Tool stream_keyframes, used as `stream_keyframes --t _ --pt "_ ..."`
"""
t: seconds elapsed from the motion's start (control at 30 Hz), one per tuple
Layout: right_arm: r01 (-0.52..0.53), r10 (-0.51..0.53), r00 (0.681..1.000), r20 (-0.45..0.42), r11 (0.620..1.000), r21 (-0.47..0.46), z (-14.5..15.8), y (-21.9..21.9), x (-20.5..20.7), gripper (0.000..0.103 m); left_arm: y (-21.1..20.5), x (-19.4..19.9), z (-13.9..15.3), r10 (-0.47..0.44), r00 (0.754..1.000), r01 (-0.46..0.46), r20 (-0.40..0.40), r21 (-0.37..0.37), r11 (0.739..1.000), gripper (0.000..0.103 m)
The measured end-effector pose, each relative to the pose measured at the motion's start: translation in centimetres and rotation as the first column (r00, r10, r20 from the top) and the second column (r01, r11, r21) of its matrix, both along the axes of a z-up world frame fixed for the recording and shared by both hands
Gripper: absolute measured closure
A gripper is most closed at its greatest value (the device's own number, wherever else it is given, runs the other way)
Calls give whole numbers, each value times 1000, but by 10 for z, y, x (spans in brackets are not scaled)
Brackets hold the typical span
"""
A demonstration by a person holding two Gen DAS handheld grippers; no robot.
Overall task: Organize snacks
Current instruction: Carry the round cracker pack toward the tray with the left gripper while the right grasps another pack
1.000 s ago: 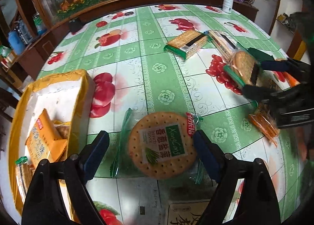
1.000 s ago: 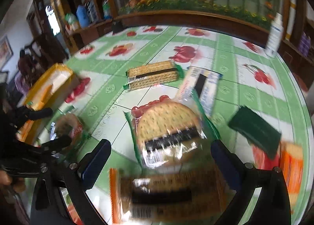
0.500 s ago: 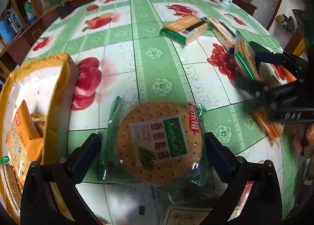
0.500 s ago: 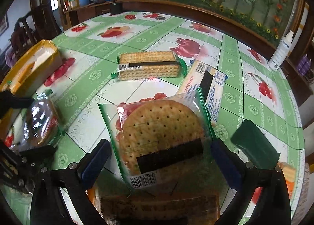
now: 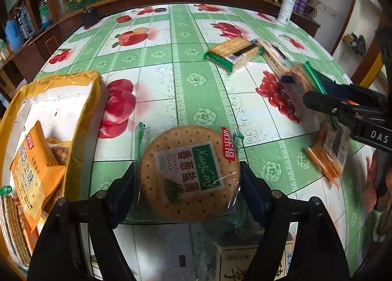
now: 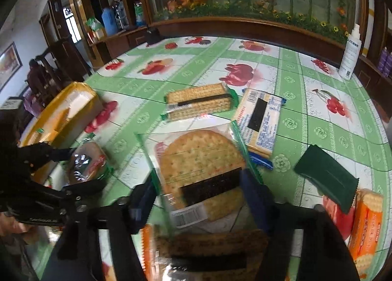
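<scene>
Two round cracker packs (image 5: 189,173) (image 6: 201,170) are sitting at six o'clock, one yellow box (image 5: 56,114) is lying at nine, one white bottle (image 5: 286,4) is standing at one.

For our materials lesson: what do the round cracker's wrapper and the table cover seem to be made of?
Round cracker's wrapper: thin clear plastic film, glossy; it crinkles and glints, with the cracker visible through it.
Table cover: probably smooth vinyl or oilcloth; printed fruit pattern, slight sheen.
</scene>
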State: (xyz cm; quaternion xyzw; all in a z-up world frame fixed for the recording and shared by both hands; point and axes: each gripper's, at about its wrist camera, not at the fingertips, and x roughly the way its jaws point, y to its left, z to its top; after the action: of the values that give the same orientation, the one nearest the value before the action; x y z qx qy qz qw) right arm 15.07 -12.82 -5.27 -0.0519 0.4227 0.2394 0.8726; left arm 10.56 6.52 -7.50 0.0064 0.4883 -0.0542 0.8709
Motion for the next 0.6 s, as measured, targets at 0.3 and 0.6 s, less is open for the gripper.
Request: stream_keyframes --t 0.3,0.6 --pt "6 -4 1000 -14 990 139 16 -10 -9 61 10 -10 14 31 998 -30 45 -23 999 26" --pt "55 -25 996 -89 931 361 15 -34 -11 64 17 -17 23 50 996 -48 69 -39 998 26"
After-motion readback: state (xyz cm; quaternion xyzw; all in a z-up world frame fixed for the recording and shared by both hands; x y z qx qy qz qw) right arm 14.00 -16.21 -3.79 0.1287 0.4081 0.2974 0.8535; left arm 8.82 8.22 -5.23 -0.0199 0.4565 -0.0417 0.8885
